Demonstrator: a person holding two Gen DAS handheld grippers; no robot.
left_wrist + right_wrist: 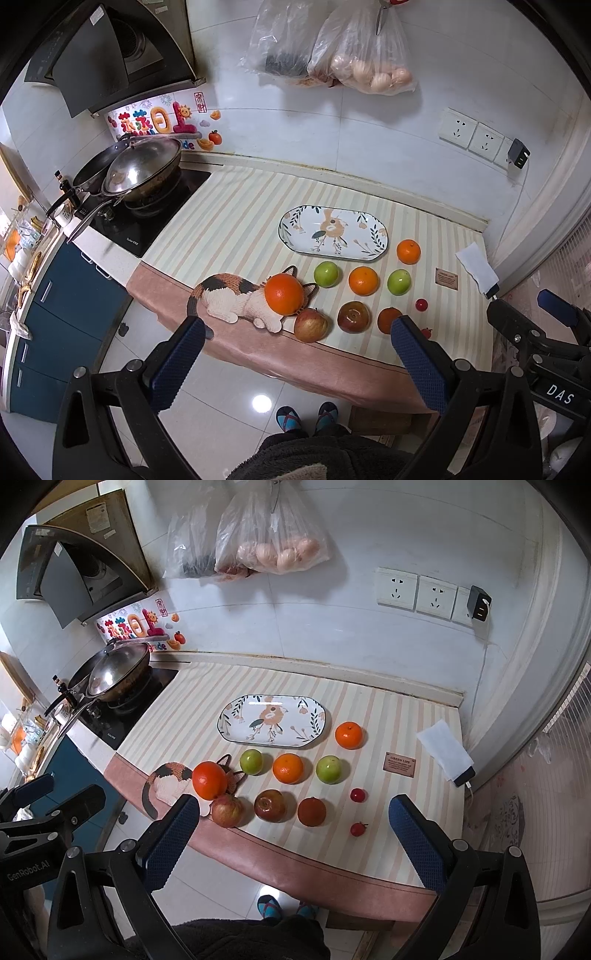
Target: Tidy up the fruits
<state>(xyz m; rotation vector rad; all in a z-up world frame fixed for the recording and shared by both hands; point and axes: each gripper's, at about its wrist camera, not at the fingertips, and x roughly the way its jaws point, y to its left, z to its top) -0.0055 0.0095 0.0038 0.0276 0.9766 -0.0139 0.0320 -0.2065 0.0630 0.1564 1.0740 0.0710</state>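
Note:
An empty oval flowered plate [333, 232] [272, 720] lies on the striped counter mat. In front of it lie several fruits: a big orange [284, 294] [209, 780] on a cat-shaped mat, two green apples [326, 274] [399, 282], oranges [363, 280] [408, 251], two red apples [311, 325] [353, 316], a dark orange fruit [311, 811] and two small red fruits [358, 795] [357, 829]. My left gripper [297, 334] is open and empty, held above the counter's front edge. My right gripper [293, 812] is open and empty there too.
A wok with lid [142, 171] sits on the stove at the left. Plastic bags [364, 51] hang on the tiled wall. Wall sockets [417, 590] are at the right. A phone under a tissue [445, 751] lies at the counter's right end. My feet [306, 417] stand on the floor below.

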